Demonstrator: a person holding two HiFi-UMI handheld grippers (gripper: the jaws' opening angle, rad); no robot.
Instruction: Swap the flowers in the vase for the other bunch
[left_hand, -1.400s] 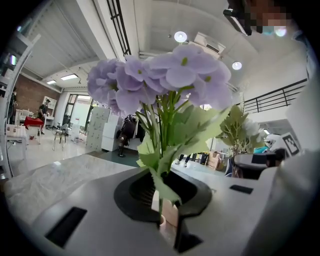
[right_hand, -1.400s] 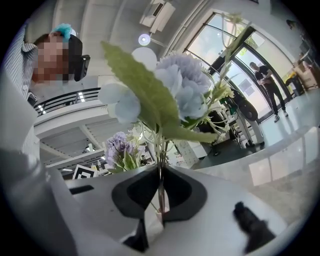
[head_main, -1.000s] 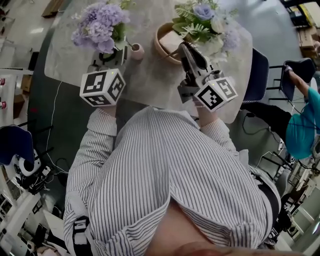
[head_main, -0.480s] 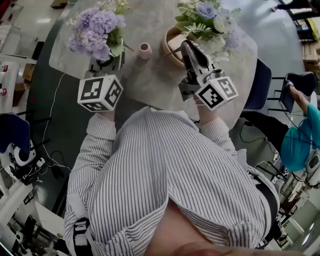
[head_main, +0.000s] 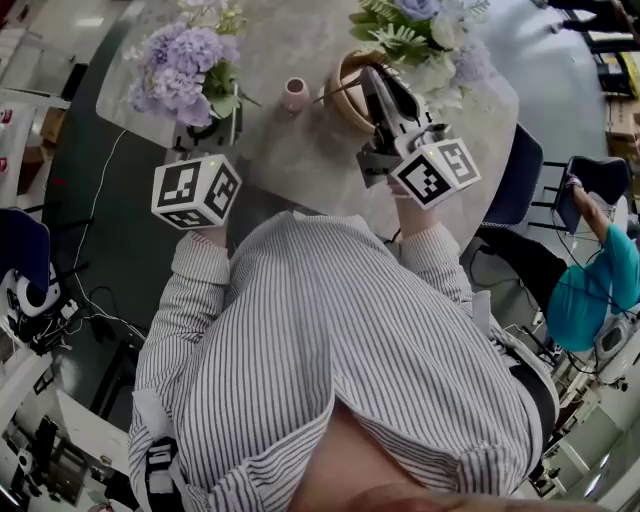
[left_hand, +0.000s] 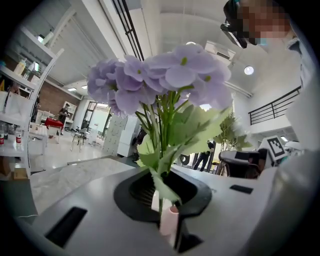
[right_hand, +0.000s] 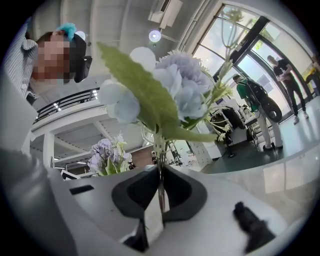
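A small pink vase (head_main: 295, 93) stands on the grey marble table (head_main: 300, 160) with no stems in it. My left gripper (head_main: 210, 125) is shut on the stems of a purple hydrangea bunch (head_main: 180, 70), held upright left of the vase. In the left gripper view the stems rise from between the closed jaws (left_hand: 162, 195) to the purple heads (left_hand: 160, 80). My right gripper (head_main: 375, 80) is shut on a white and pale-blue bouquet with fern leaves (head_main: 425, 40), right of the vase. Its thin stems are pinched between the jaws (right_hand: 161, 195) below the blooms (right_hand: 170, 85).
A round wooden bowl (head_main: 345, 85) sits on the table under the right gripper, close to the vase. A dark chair (head_main: 515, 165) stands at the table's right edge, and a person in teal (head_main: 590, 290) sits beyond it. Equipment and cables lie on the floor at left.
My left gripper has carried the purple bunch leftward, further from the vase. My right gripper has shifted slightly up the picture with its bouquet. Both grips are unchanged.
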